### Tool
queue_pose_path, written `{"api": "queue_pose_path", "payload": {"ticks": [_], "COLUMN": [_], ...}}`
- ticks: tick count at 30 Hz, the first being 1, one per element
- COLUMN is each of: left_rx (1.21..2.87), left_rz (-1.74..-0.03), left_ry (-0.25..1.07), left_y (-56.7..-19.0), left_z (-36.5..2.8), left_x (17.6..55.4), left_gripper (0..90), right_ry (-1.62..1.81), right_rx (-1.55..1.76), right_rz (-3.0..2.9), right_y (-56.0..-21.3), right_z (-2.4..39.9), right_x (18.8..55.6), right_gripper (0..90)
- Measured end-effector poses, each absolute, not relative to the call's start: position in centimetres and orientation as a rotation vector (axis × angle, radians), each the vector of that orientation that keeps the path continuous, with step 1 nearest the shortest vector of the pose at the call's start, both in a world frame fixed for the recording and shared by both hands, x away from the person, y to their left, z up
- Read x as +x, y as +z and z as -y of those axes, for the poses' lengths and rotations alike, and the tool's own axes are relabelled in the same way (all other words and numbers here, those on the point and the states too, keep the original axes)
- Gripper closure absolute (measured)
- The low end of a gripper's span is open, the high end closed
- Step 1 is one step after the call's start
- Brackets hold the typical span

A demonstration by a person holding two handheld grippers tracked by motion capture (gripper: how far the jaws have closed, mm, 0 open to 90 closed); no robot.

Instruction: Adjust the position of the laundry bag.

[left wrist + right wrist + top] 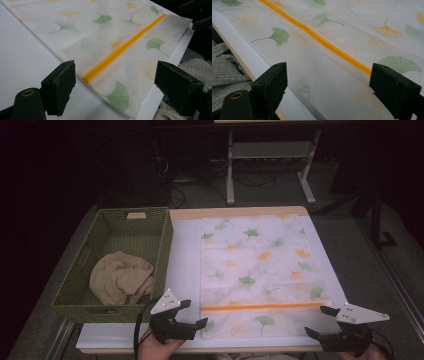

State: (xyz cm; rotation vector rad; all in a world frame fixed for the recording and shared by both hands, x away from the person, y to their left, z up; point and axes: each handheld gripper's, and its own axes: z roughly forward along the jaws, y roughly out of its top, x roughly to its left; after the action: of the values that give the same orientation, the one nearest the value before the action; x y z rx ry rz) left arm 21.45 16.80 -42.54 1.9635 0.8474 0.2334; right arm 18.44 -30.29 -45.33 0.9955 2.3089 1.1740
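A white mesh laundry bag printed with green and orange ginkgo leaves (260, 270) lies flat at centre frame on the white-covered table (185, 270); its orange zipper (262, 307) runs left to right near the lower edge, between the left gripper (192, 314) and right gripper (312, 321); both sit low at the bag's near corners, jaws spread, empty, about equally close; a green woven basket (162, 250) holding beige cloth (121, 277) stands at left.

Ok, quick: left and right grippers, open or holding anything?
Left gripper: open, holding nothing, at the near left corner of the laundry bag.
Right gripper: open, holding nothing, at its near right corner.
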Motion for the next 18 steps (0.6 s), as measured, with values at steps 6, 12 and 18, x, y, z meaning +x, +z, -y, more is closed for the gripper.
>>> {"api": "queue_pose_path", "payload": {"ticks": [6,12,18], "left_rx": [1.967,1.940,1.955], "left_rz": [-0.868,-0.880,-0.872], "left_ry": [0.244,0.187,0.245], "left_y": [-43.1,-43.1,-42.5], "left_z": [-16.8,-16.6,-16.0], "left_x": [21.4,21.4,20.9], "left_gripper": [18.1,18.8,17.1], "right_ry": [1.188,1.195,1.203], "right_rx": [1.000,1.033,1.072], "right_rz": [-2.328,-2.337,-2.312], "right_y": [-45.4,-45.0,-44.0], "right_z": [30.4,30.3,30.9], "right_x": [18.8,19.2,19.8], "right_gripper": [14.1,14.2,15.1]}}
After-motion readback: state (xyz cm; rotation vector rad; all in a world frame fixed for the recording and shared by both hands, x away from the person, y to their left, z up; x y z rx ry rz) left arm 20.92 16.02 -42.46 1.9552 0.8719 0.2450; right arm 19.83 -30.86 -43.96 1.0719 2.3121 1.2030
